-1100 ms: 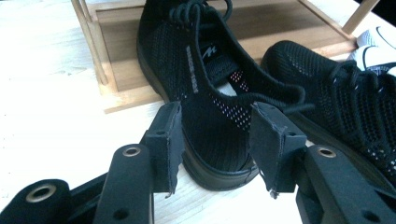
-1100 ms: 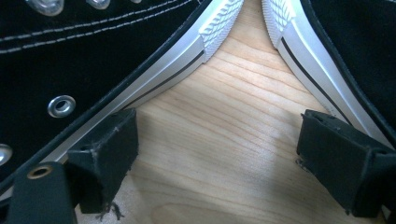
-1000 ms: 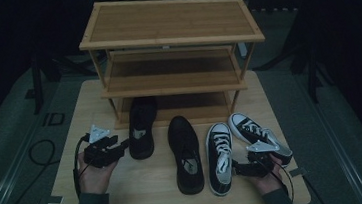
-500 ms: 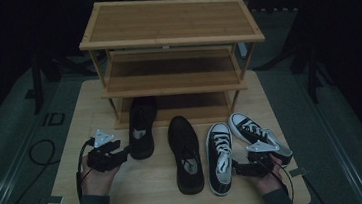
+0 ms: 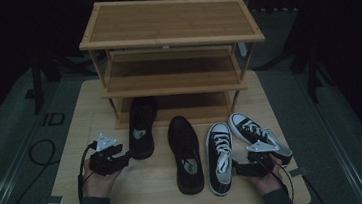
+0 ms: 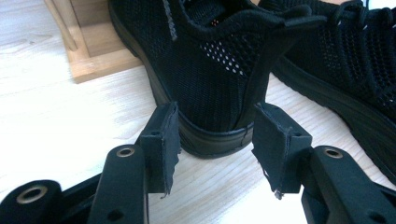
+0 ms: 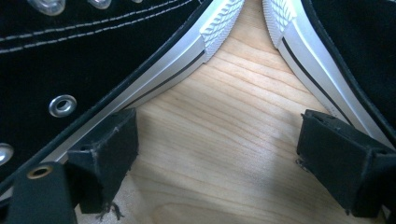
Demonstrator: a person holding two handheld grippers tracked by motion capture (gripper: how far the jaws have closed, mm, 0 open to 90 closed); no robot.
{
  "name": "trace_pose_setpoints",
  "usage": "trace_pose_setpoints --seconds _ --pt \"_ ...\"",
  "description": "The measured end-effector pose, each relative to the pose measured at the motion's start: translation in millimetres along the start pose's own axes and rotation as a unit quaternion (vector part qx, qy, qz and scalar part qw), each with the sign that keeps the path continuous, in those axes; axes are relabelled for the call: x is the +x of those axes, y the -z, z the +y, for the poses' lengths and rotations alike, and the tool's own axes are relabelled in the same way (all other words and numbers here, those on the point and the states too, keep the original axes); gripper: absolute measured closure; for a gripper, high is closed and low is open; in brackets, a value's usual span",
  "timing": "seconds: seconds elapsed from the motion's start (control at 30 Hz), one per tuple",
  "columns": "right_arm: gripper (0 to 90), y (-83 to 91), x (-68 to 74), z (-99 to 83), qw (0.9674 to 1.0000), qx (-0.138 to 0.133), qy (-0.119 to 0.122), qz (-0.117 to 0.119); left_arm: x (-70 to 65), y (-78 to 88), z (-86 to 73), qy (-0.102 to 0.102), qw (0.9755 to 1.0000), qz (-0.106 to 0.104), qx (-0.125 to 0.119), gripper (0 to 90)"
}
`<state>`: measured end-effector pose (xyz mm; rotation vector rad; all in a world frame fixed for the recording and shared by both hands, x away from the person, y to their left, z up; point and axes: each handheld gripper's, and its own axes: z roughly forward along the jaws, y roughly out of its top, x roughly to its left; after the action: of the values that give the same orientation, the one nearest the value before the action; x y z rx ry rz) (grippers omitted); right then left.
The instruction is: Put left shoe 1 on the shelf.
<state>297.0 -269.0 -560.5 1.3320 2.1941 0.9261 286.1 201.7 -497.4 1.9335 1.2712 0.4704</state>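
Note:
Two black mesh shoes and two black-and-white canvas sneakers stand on the table in front of a wooden shoe rack [image 5: 170, 37]. The left mesh shoe [image 5: 142, 126] has its toe under the lowest shelf. My left gripper [image 5: 128, 156] is at its heel. In the left gripper view the heel [image 6: 210, 93] sits between the spread jaws of my left gripper [image 6: 217, 144], which is open. The second mesh shoe [image 5: 185, 152] lies beside it. My right gripper [image 5: 236, 169] is open over bare wood between the left sneaker [image 7: 70, 56] and the right sneaker [image 7: 345, 51].
The rack has three shelves, all bare, and its foot [image 6: 93, 51] stands just left of the mesh shoe. The table [image 5: 143, 196] has free wood along its near edge. Cables trail from both grippers. Dark floor surrounds the table.
My left gripper has shifted slightly nearer and toward the heel of the left mesh shoe. The right gripper has stayed in place.

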Motion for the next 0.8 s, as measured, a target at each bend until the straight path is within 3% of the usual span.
trace_pose_setpoints --seconds 0.43,0.8 --pt "12.7 0.0 0.1 0.0 1.0 0.0 0.001 0.001 -5.3 -5.7 -4.3 -0.003 0.9998 -0.012 0.016 52.9" --pt "12.7 0.0 0.1 0.0 1.0 0.0 0.001 0.001 -11.1 -13.4 -7.2 -0.008 0.9991 -0.023 0.034 62.4"
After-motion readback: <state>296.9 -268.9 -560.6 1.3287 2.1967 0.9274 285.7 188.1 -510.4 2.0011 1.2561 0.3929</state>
